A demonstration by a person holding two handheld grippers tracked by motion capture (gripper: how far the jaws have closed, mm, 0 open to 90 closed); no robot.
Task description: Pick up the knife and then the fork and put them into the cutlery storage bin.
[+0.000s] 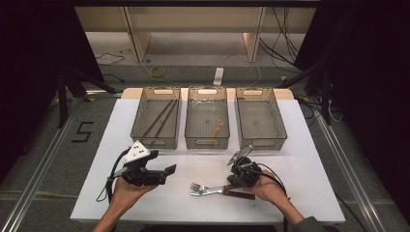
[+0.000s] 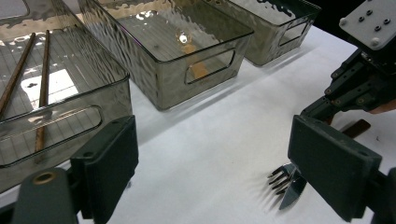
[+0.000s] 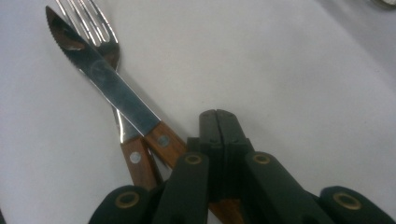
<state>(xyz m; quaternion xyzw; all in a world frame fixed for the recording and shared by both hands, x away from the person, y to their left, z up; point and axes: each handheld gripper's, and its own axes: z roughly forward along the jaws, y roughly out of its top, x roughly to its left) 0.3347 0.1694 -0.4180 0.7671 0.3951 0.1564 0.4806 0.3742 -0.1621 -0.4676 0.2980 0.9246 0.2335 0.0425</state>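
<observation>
Over knife (image 3: pixel 112 88) handle: right claw (image 3: pixel 217 122) closed, low | left claw (image 2: pixel 215 172) open, level

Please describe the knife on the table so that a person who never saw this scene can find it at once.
On the white table, look at the near edge, in front of the three smoky transparent plastic bins. There the steel knife with a riveted wooden handle lies crossed over a matching fork; its flat serrated blade, not tines, sets it apart.
</observation>
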